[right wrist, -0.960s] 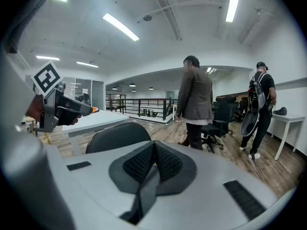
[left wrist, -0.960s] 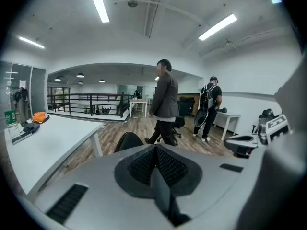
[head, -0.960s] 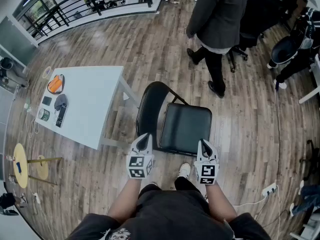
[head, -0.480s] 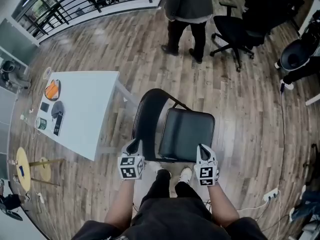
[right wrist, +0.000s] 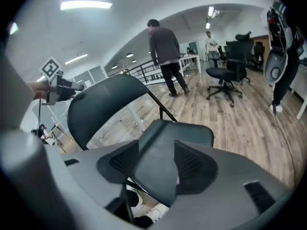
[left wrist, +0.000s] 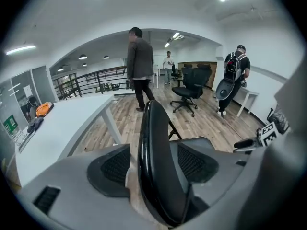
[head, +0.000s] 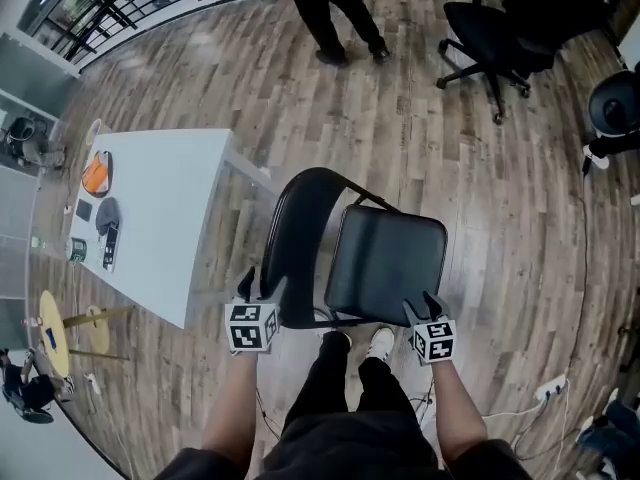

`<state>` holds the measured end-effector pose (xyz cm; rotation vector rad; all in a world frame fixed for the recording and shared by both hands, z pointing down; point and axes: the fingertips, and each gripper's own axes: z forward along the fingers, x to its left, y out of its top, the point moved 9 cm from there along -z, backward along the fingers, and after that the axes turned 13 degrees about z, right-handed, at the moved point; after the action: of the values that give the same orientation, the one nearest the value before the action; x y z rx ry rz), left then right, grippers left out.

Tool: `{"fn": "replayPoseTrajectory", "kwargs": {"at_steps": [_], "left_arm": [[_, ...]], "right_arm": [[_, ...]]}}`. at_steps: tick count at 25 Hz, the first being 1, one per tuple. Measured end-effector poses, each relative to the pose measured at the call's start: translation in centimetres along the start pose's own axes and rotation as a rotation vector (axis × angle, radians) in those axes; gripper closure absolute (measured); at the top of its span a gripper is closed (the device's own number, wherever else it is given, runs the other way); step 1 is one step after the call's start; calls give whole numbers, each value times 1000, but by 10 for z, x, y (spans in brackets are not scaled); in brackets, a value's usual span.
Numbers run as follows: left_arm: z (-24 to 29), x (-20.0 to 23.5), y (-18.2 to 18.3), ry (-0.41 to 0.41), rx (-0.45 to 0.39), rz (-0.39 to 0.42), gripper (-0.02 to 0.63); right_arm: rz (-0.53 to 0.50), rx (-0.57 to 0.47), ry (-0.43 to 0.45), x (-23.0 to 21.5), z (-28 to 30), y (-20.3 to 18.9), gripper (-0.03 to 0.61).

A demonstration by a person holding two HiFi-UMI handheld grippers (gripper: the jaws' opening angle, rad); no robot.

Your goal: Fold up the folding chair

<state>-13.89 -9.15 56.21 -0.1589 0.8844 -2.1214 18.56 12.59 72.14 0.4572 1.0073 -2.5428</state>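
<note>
A black folding chair stands open on the wood floor, its seat (head: 385, 263) flat and its backrest (head: 298, 230) upright, seen edge-on from above. My left gripper (head: 255, 288) sits at the backrest's near edge. In the left gripper view the backrest (left wrist: 154, 143) runs between the jaws of the left gripper (left wrist: 153, 166), with floor showing beside the left pad (left wrist: 111, 169). My right gripper (head: 431, 306) is at the seat's front right corner, and that corner (right wrist: 156, 176) lies between its pads (right wrist: 189, 164). Both pairs of jaws have just been opening.
A white table (head: 170, 218) with small items stands left of the chair. My feet (head: 380, 343) are just in front of the seat. A black office chair (head: 495, 38) and a walking person's legs (head: 335, 13) are farther off. A power strip (head: 548, 390) lies at the right.
My left gripper has shifted left onto the backrest's edge and my right gripper out to the seat's front corner. The standing person has walked away toward the top of the head view.
</note>
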Motion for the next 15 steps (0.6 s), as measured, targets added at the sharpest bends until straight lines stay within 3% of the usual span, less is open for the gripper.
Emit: {"fn": "replayPoseTrajectory", "kwargs": {"at_steps": [7, 10, 15], "left_arm": [[38, 5, -13, -67, 114, 61, 302], [53, 3, -20, -110, 175, 96, 302], [71, 6, -27, -168, 190, 50, 302]], "right_arm": [[237, 238, -53, -92, 50, -77, 304], [313, 265, -31, -118, 59, -95, 301], [357, 321, 32, -147, 84, -118, 277]]}}
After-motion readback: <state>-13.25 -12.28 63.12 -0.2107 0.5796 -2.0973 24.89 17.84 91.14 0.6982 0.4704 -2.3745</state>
